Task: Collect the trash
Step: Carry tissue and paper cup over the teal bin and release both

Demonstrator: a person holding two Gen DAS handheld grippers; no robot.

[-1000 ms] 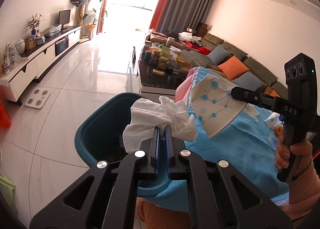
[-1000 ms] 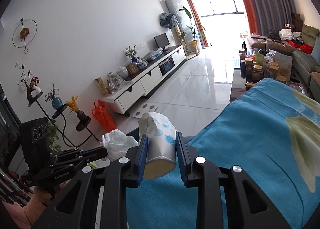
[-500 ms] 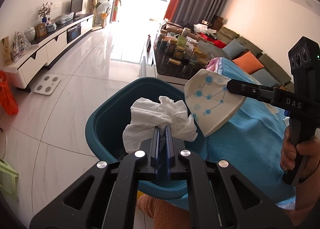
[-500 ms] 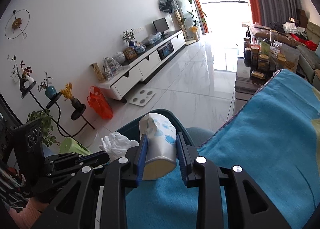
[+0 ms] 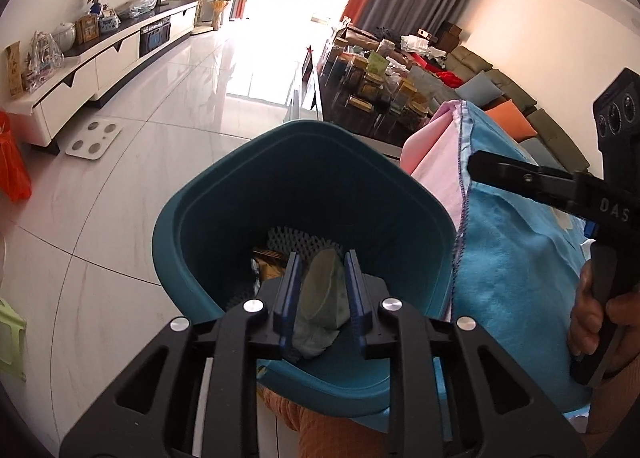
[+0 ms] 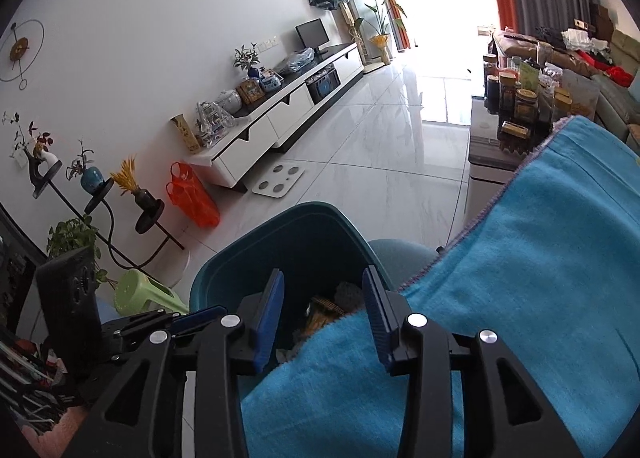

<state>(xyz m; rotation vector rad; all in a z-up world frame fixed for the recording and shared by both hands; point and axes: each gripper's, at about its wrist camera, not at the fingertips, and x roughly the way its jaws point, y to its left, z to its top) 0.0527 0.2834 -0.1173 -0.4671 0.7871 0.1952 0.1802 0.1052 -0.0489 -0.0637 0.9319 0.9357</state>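
A teal trash bin [image 5: 224, 193] stands on the floor beside the table with the blue cloth [image 5: 516, 258]. My left gripper [image 5: 320, 290] is open and empty over the bin's mouth. Inside the bin, seen between its fingers, lie a paper cup [image 5: 320, 294], a tissue and other trash. My right gripper [image 6: 324, 318] is open and empty above the bin's edge [image 6: 280, 225], at the rim of the blue cloth [image 6: 520, 278]. The right gripper also shows at the right of the left wrist view [image 5: 532, 181].
White tiled floor [image 5: 140, 161] spreads to the left. A white TV cabinet [image 6: 280, 117] lines the wall. An orange bag [image 6: 192, 197], a green stool [image 6: 140, 294] and a plant stand sit near it. A cluttered coffee table [image 5: 380, 97] and sofa lie beyond.
Both grippers opened. The tissue left my left gripper and the paper cup left my right gripper; both now lie in the bin. Both grippers moved closer over the bin.
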